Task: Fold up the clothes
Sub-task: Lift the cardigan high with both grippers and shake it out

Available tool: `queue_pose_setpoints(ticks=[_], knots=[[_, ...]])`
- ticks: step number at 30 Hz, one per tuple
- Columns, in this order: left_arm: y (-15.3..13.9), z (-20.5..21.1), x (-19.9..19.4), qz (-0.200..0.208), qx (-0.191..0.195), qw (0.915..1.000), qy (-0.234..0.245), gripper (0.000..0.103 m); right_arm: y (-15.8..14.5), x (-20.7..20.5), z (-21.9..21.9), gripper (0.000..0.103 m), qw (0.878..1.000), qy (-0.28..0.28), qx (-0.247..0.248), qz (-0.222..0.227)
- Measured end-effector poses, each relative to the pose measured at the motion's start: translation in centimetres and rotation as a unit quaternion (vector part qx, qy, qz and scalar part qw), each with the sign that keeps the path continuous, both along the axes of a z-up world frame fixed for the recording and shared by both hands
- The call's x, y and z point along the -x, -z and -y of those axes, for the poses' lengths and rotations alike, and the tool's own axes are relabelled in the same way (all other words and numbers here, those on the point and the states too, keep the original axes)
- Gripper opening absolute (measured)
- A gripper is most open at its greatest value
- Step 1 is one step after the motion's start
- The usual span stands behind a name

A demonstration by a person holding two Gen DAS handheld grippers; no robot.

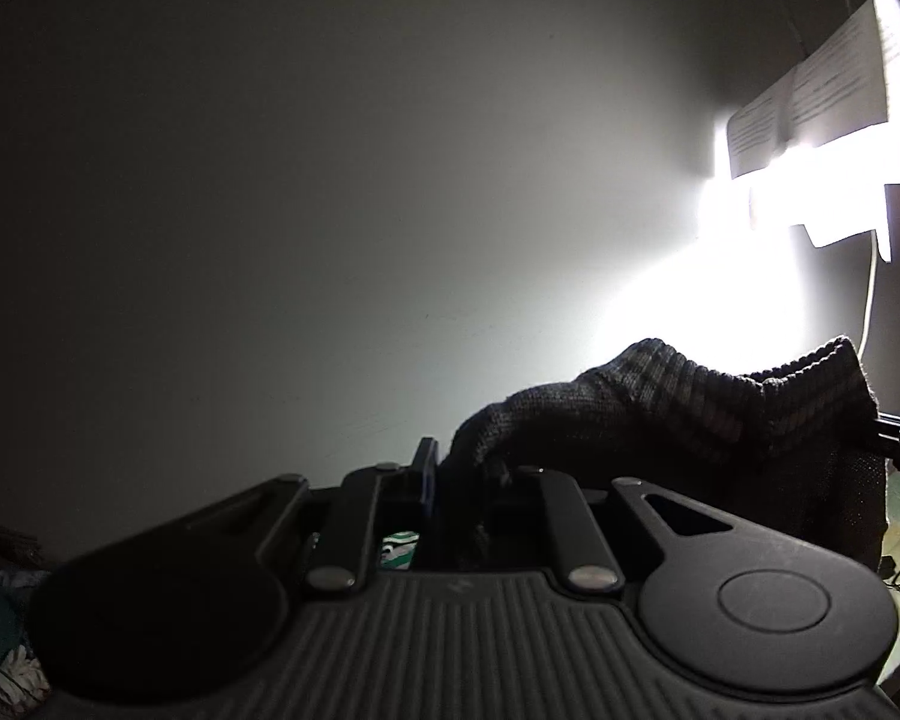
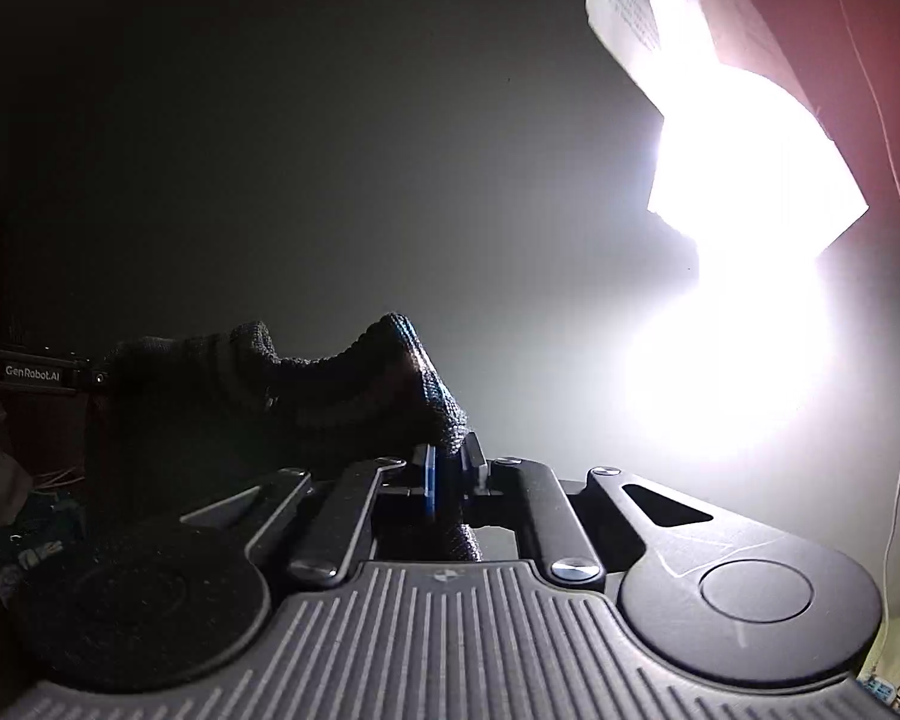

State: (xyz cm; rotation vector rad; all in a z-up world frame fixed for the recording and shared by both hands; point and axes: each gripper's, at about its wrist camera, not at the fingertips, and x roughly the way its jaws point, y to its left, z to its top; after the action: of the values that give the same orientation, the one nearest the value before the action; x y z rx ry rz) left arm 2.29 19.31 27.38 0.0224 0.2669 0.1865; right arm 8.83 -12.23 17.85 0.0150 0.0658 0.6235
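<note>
Dark knit garment [image 1: 678,402] strung level in the air between left tool [image 1: 444,480] and right tool [image 2: 447,471], each clamped on a top corner, long edge running tool to tool, rest hanging below, equally near both.

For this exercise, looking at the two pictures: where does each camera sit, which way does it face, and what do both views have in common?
Left wrist: sits on the left gripper, looking forward towards a pale wall and bright light; its own fingers pinch a dark knitted garment.
Right wrist: sits on the right gripper, facing the same wall and glare; its fingers pinch the garment's other end.
Shared: the garment stretched between them, the light, and each sees the other gripper at its edge.
</note>
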Motion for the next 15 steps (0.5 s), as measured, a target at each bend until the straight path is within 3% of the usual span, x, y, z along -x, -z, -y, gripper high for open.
queue_pose_setpoints(ticks=[3, 12, 15], knots=[[0.0, -1.2, -2.6, -0.008, 0.002, 0.9998, -0.018, 0.012, 0.3, -1.8, -1.2, 0.007, 1.000, 0.010, -0.001, 0.000], [-1.4, -1.4, -5.2, 0.034, -0.027, 0.9989, -0.017, 0.013, 0.7, -3.6, -2.3, 0.007, 0.999, -0.007, 0.006, 0.039], [0.6, -1.2, -5.3, 0.015, -0.033, 0.9993, -0.007, 0.013, -3.7, -3.2, -6.5, 0.007, 0.999, 0.015, 0.018, 0.047]])
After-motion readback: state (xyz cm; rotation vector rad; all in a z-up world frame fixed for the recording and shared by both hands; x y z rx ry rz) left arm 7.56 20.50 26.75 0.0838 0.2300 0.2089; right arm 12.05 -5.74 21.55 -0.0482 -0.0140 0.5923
